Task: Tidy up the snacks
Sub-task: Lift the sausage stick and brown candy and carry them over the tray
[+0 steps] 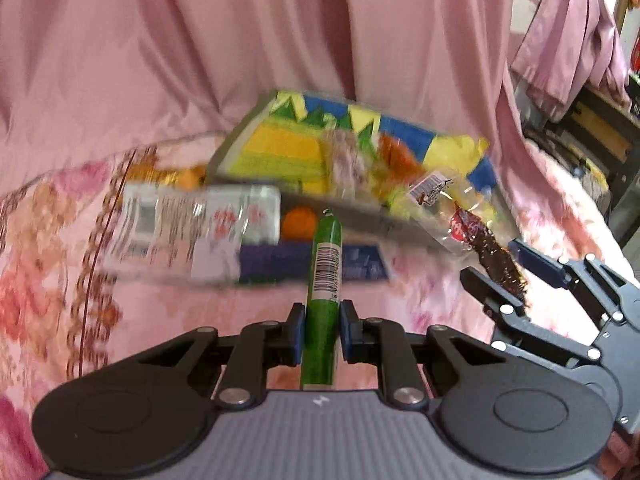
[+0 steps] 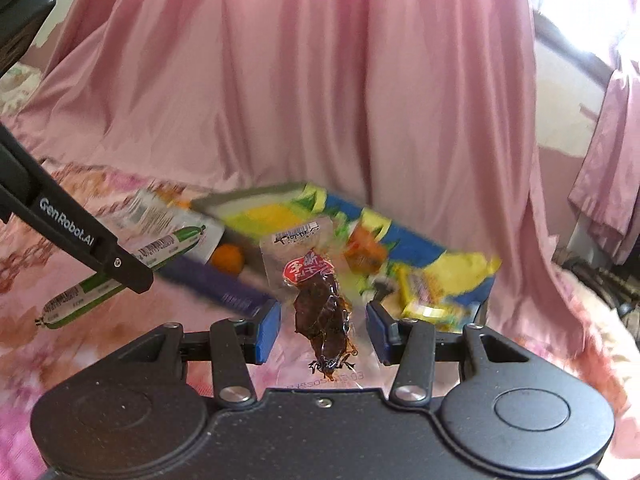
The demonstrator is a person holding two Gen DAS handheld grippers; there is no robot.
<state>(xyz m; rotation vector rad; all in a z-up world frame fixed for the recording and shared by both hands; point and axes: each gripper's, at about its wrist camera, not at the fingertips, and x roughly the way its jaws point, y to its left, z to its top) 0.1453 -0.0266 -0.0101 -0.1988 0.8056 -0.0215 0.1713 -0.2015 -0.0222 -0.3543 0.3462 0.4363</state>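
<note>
My left gripper [image 1: 320,316] is shut on a green sausage stick [image 1: 325,280] with a barcode label, which points forward over the bed. In the right wrist view the same sausage stick [image 2: 100,284] crosses the left side, clamped by the left gripper [image 2: 136,276]. My right gripper [image 2: 323,320] is shut on a clear packet of dark dried meat [image 2: 320,304] with a red label, held off the bedspread. That packet [image 1: 496,256] also shows at the right of the left wrist view, between the fingers of the right gripper [image 1: 508,276].
A grey-rimmed box [image 1: 228,148] with a yellow, blue and green lining holds several snack packets. In front of it lie a white packet [image 1: 192,224], an orange ball-like thing [image 1: 300,220] and a purple box [image 1: 280,268]. All rest on a pink floral bedspread [image 1: 60,260], with pink drapes [image 1: 240,40] behind.
</note>
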